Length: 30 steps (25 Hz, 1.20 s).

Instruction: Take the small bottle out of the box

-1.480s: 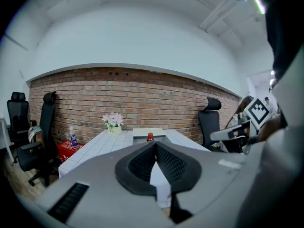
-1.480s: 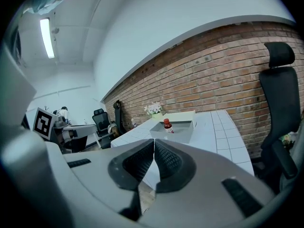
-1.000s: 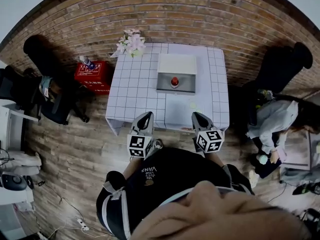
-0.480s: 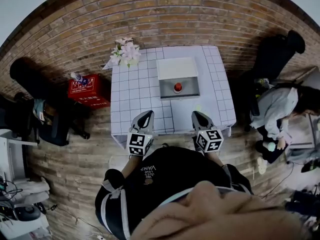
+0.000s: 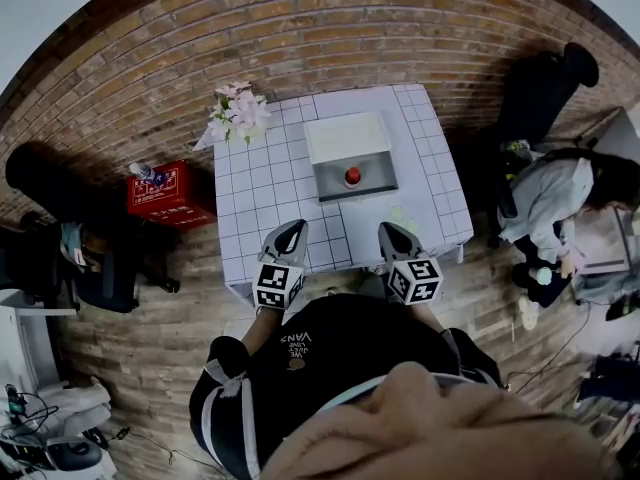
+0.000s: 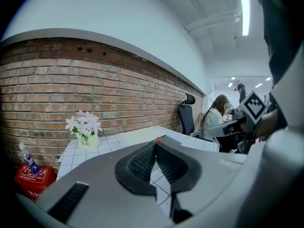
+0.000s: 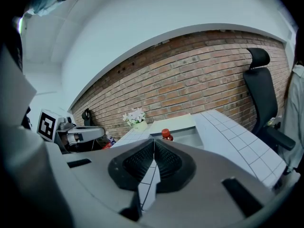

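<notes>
the small bottle (image 5: pixel 352 176), red-capped, stands upright inside the open box (image 5: pixel 378 184) on the far half of the white gridded table (image 5: pixel 265 183). at the table's near edge, well apart from the box, the left gripper (image 5: pixel 292 232) and right gripper (image 5: pixel 386 232) point toward it, each with its jaws pressed together and nothing between them. a pot of pale flowers (image 5: pixel 236 114) sits at the table's far left corner; a red crate (image 5: pixel 160 190) rests on the wooden floor to the left.

Left hand-held gripper (image 5: pixel 285 245) closed, empty, right hand-held gripper (image 5: pixel 398 244) closed, empty
</notes>
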Each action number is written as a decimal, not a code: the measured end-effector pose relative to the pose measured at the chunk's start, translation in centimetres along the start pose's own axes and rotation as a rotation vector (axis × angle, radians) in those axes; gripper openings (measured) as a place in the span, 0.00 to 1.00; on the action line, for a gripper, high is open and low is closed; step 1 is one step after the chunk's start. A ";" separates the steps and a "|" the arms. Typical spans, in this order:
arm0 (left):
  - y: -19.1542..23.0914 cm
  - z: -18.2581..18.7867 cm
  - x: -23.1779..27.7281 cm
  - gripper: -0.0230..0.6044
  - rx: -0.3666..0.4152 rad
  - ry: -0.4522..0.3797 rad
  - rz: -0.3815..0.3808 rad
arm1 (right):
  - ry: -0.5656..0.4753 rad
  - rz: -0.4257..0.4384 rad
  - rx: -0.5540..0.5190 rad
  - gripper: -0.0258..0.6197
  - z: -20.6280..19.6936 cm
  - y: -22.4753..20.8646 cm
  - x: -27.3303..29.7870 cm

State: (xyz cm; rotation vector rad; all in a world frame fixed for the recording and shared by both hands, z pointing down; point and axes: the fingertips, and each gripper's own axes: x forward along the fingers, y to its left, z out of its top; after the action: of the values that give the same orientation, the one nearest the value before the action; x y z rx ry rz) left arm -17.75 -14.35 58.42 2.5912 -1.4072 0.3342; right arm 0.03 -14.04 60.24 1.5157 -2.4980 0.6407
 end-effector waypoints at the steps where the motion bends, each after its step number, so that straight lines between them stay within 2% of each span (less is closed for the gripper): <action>1: 0.0 0.0 0.3 0.05 -0.001 0.002 0.000 | -0.001 0.000 -0.001 0.04 0.1 -0.2 0.1; 9: -0.2 0.3 3.0 0.05 -0.019 0.012 0.015 | 0.002 0.000 -0.008 0.04 1.2 -2.7 0.9; 15: -0.3 0.4 6.2 0.05 0.004 0.034 0.020 | 0.018 0.011 -0.005 0.04 1.6 -4.8 1.8; 30: -1.5 0.8 13.4 0.06 0.020 0.095 -0.038 | 0.055 0.050 -0.017 0.04 3.5 -9.2 5.0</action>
State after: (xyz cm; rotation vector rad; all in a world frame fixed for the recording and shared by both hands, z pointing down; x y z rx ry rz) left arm -9.29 -24.52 61.30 2.5770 -1.3285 0.4623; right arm 5.98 -23.22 61.34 1.4139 -2.5014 0.6574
